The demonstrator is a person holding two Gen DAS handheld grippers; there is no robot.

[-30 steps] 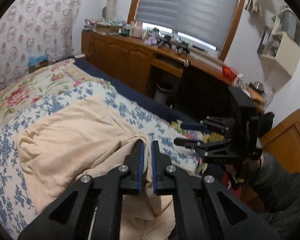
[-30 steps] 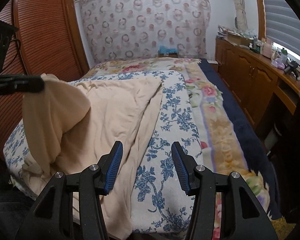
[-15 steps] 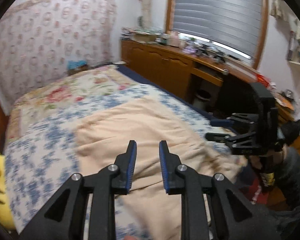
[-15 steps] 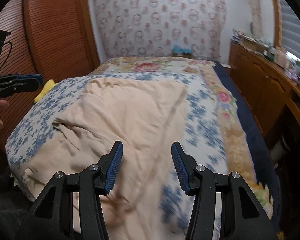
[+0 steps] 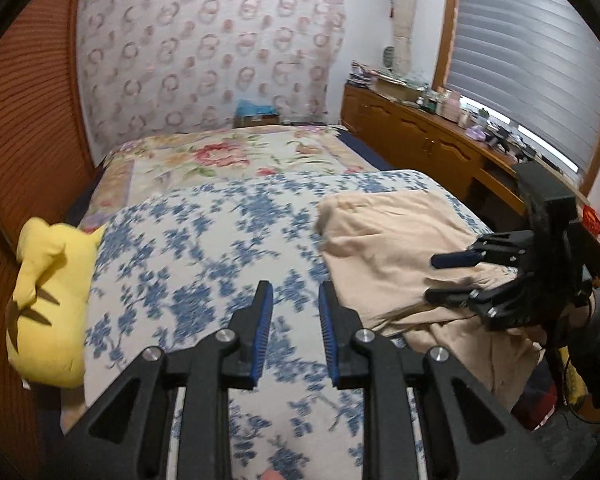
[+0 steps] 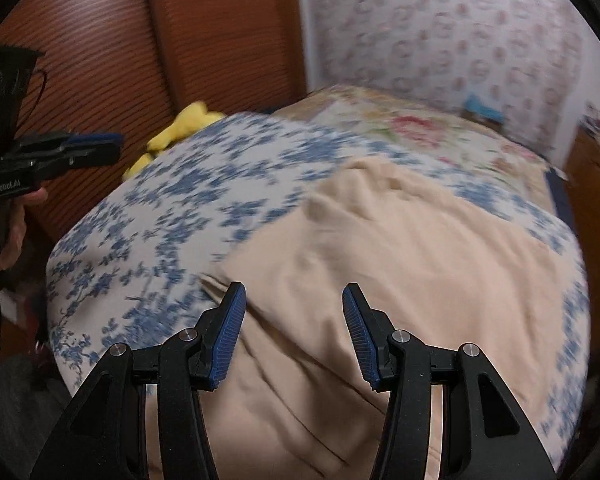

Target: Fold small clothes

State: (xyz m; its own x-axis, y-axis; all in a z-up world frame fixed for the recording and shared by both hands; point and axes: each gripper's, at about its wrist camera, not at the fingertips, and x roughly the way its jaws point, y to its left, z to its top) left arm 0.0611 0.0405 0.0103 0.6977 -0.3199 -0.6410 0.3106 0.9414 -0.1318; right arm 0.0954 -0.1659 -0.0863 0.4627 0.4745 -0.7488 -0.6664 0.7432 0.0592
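Observation:
A cream-coloured garment (image 5: 392,240) lies spread on the blue-flowered bed cover (image 5: 204,248), toward the bed's right side; it also shows in the right wrist view (image 6: 400,264). My left gripper (image 5: 295,304) is open and empty, above the bare cover left of the garment. My right gripper (image 6: 294,304) is open and empty, hovering over the garment's near part. The right gripper also shows in the left wrist view (image 5: 452,276), over the garment's right edge. The left gripper shows at the left of the right wrist view (image 6: 100,146).
A yellow plush toy (image 5: 48,300) lies at the bed's left edge beside a wooden wardrobe (image 6: 120,40). A wooden sideboard (image 5: 420,144) with clutter runs along the right under the window. A floral quilt (image 5: 228,156) covers the far end of the bed.
My left gripper let go of the garment, opened, and swung left over the bare cover. The garment dropped flat on the bed. My right gripper stayed open and moved over it.

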